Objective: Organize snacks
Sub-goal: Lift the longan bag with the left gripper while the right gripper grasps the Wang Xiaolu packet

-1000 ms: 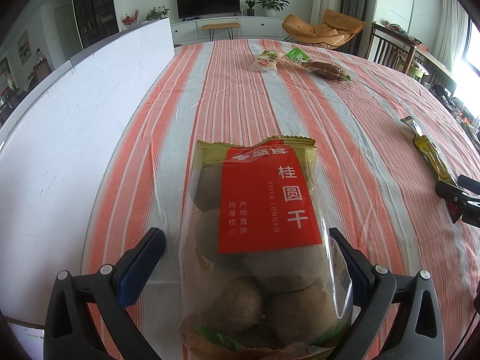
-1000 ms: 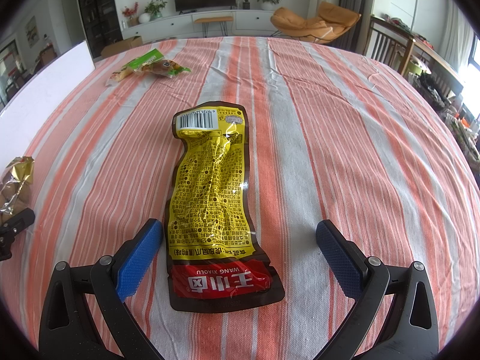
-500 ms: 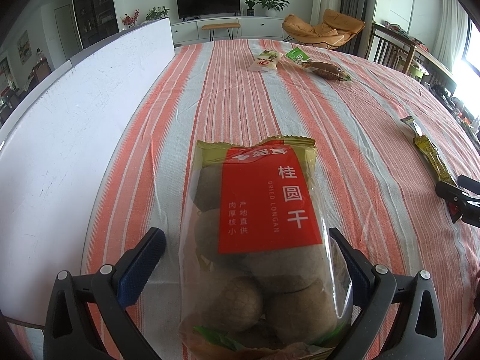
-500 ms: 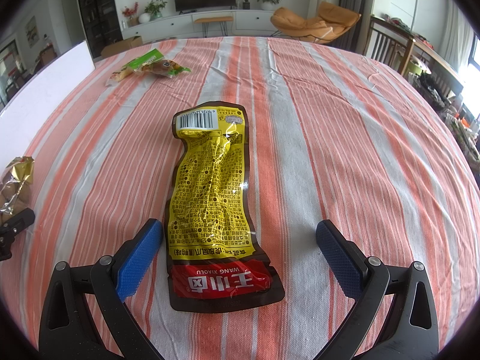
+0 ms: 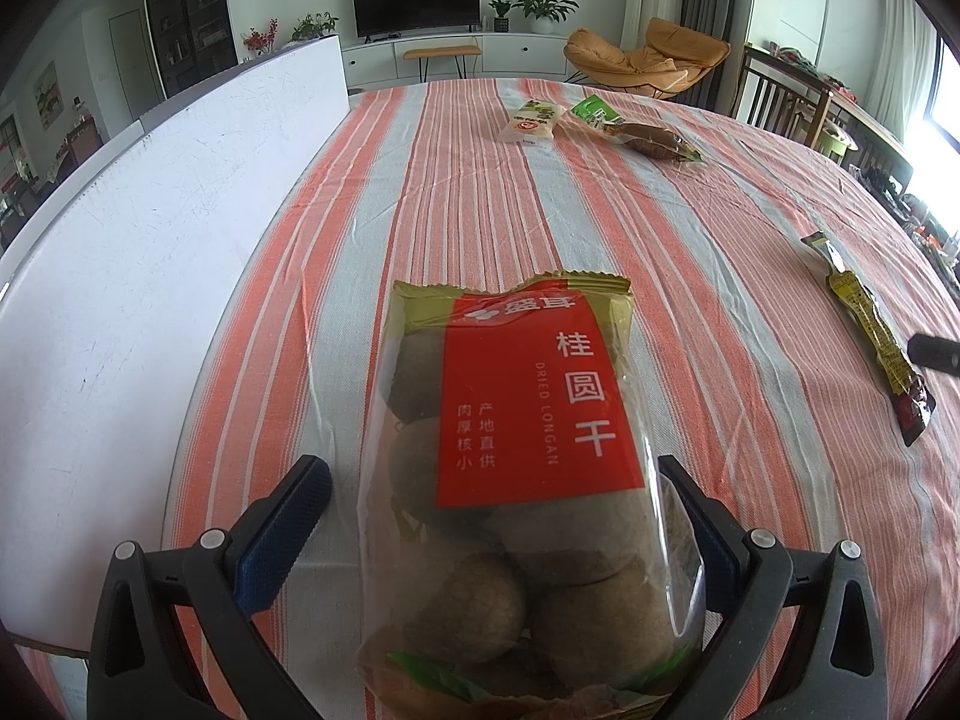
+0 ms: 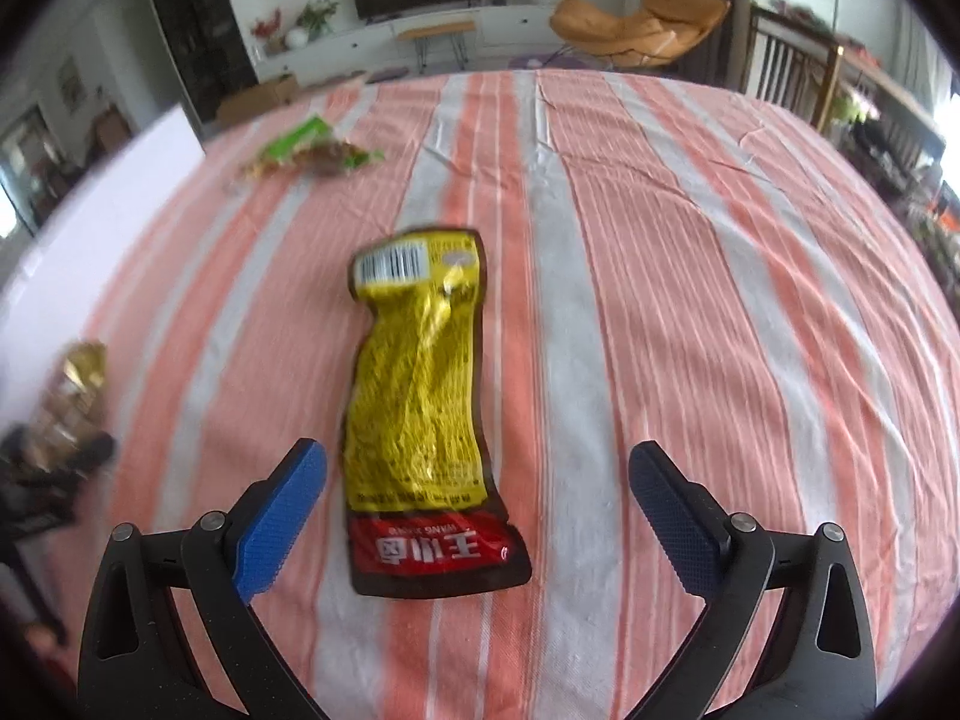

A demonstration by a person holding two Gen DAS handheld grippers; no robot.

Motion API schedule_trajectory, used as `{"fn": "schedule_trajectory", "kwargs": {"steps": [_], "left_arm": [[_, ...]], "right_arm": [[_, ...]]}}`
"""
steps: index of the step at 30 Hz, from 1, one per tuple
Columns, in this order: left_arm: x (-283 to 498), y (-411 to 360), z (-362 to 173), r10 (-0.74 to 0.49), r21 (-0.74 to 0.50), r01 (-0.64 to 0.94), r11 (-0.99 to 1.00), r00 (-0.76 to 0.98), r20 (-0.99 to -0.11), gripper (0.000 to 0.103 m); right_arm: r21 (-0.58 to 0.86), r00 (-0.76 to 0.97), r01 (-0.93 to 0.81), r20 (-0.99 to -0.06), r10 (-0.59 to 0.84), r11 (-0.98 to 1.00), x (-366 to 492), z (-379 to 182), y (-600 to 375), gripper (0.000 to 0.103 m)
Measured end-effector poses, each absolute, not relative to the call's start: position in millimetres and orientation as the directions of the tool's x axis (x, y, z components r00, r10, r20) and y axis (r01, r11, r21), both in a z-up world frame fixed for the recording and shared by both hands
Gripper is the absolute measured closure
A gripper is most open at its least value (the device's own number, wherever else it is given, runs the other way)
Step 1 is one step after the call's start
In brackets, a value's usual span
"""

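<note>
1. The round table under its orange-and-white striped cloth (image 5: 480, 192) bore every snack; a white board (image 5: 150, 252) stood along its left edge.
2. The clear bag of dried longan with a red label (image 5: 528, 480) lay between the left gripper's (image 5: 498, 510) wide-open blue-padded fingers (image 5: 282, 528), gripped by nothing. A sound grasp would close on the bag's full lower part, gently, since the film looked slippery.
3. The flat yellow pouch with a red end (image 6: 420, 420) lay ahead of the right gripper (image 6: 480, 516), whose fingers (image 6: 282, 522) stood wide apart and empty. Pinching its near red end seemed wisest.
4. Two small green-topped packets (image 5: 600, 126) waited far off.
</note>
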State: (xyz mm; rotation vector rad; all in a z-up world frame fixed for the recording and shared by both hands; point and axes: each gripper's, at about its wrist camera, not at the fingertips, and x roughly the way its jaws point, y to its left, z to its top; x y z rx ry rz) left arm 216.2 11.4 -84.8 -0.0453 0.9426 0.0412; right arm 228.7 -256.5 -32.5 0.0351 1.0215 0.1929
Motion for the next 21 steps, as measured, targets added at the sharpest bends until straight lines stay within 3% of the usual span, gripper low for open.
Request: {"fn": "schedule_trajectory", "kwargs": {"steps": [5,7,8,9,10,11,12,16,21], "left_arm": [[220.4,10.7,-82.2,-0.006,-0.021,-0.024,1.0,0.502,-0.865,0.0],[218.9,7.0,-80.7,-0.035,-0.024,0.03,0.999,0.451,-0.892,0.0],[217.3,4.6,-80.3,-0.043,-0.02,0.056,0.998,0.448,-0.893,0.005],[214.8,1.6,-77.3,-0.058,-0.021,0.084,0.996,0.463,-0.884,0.023],[212.9,-0.3,-73.7,-0.061,-0.02,0.09,0.996,0.478,-0.876,0.032],[213.5,-1.1,-72.0,-0.053,-0.015,0.084,0.996,0.477,-0.878,0.035],[214.1,-0.3,-70.1,-0.072,-0.039,0.078,0.996,0.482,-0.873,0.04],[203.6,9.5,-47.7,-0.188,-0.18,0.069,0.981,0.54,-0.821,0.043],[180.9,51.9,10.4,-0.298,-0.345,0.051,0.937,0.632,-0.716,0.043]], "right_arm": [[0.139,0.318,-0.172,-0.929,0.189,0.975,267.4,-43.1,-240.8,0.0],[0.067,0.302,-0.214,-0.944,0.132,0.974,274.4,-46.3,-226.9,0.002],[0.05,0.295,-0.242,-0.948,0.122,0.969,275.1,-47.7,-220.7,0.002],[0.033,0.293,-0.254,-0.95,0.109,0.967,274.2,-48.4,-217.4,0.012],[-0.014,0.311,-0.266,-0.948,0.072,0.964,270.6,-46.2,-213.8,0.022],[-0.001,0.322,-0.278,-0.942,0.092,0.96,267.3,-41.1,-213.3,0.048],[-0.004,0.313,-0.266,-0.946,0.083,0.964,264.3,-36.9,-215.8,0.058],[0.145,0.285,-0.226,-0.936,0.208,0.963,251.7,-26.9,-236.5,0.059],[0.361,0.319,-0.231,-0.849,0.421,0.904,233.1,28.9,-231.1,0.059]]}}
